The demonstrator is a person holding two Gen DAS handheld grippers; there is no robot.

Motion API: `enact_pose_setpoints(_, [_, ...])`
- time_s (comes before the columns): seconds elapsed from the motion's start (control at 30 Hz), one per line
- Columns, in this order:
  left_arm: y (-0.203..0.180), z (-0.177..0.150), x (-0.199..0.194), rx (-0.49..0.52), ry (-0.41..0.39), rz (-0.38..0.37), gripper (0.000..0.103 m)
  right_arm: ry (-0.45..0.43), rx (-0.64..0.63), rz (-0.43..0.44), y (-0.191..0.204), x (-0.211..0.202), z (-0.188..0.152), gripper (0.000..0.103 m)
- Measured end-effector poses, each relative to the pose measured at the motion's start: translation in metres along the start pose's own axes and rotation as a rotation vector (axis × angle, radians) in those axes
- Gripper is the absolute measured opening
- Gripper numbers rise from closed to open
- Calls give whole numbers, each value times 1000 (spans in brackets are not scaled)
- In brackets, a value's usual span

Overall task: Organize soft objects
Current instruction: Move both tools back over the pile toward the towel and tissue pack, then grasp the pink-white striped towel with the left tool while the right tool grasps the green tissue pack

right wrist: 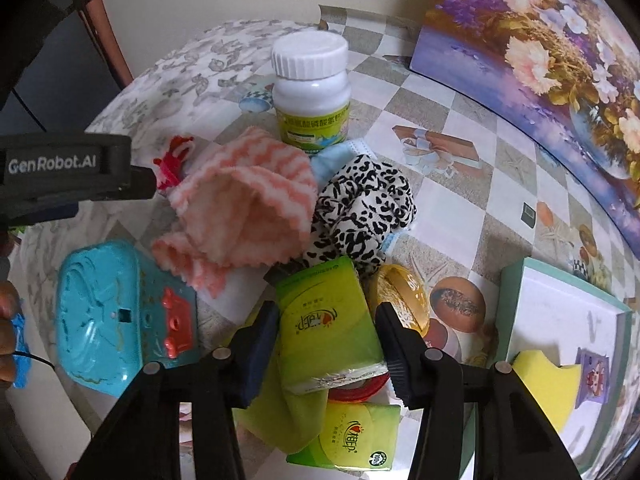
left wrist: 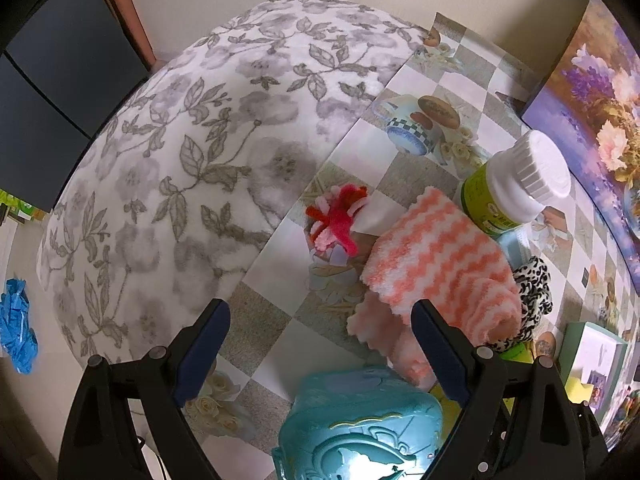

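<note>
clutter covers the checkered tablecloth (right wrist: pixel 452 184) on every side of the two grippers. the right gripper (right wrist: pixel 328 344) points down over a green tissue pack (right wrist: pixel 328 332), and its two fingers sit against the pack's long sides; it is clenched on this pack, as far as the right wrist view shows. a second green tissue pack (right wrist: pixel 352 440) lies just below it, on a lime green cloth (right wrist: pixel 296 420). a yellow round piece (right wrist: pixel 404 296) and a red ring (right wrist: pixel 360 390) lie close under and beside the held pack, so the place is crowded.

behind the pack stands a pile of soft things: a pink and white striped cloth (right wrist: pixel 248 200), a black and white spotted cloth (right wrist: pixel 360 204) touching it, and a light blue face mask (right wrist: pixel 332 160) partly hidden under both. a red and pink fuzzy bundle (left wrist: pixel 340 216) lies beside the striped cloth. a white bottle with green label (right wrist: pixel 312 88) stands upright behind the pile; its writing is too small to read.

the left gripper (left wrist: pixel 320 344) is released, its jaws wide apart and holding nothing, above the tablecloth between a turquoise plastic toy (left wrist: pixel 360 424) and the striped cloth. in the right wrist view its body carries the words "GenRobot.AI". a grey floral cloth (left wrist: pixel 180 160) covers the far left of the table. a yellow sponge (right wrist: pixel 548 380) rests on a white box with green edge (right wrist: pixel 560 304), and a flower painting (right wrist: pixel 540 52) leans at the wall.
</note>
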State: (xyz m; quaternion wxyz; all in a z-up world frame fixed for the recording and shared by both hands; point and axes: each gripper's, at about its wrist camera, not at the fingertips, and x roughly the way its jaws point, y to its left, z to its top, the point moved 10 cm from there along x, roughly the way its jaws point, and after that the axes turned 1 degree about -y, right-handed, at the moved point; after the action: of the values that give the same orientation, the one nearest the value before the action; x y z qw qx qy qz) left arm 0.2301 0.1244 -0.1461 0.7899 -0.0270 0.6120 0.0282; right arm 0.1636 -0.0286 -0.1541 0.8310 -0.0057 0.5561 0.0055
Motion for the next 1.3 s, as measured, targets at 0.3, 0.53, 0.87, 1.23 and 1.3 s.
enact_pose_setpoints(0.3, [-15, 1, -2, 25, -8, -32, 92, -11, 48, 7, -15, -12, 2, 53])
enact_pose_setpoints(0.53, [-39, 1, 2, 96, -11, -31, 92, -35, 100, 2, -38, -26, 5, 53])
enact_pose_setpoints(0.87, [-73, -4, 16, 220, 0, 8, 92, -53, 168, 4, -63, -37, 5, 53])
enact_pose_setpoints(1.23, [-91, -13, 37, 326, 50, 58, 72, -72, 207, 12, -76, -42, 6, 53])
enact_pose_setpoints(1.3, [-95, -15, 38, 341, 56, 52, 67, -74, 210, 14, -77, -43, 6, 53])
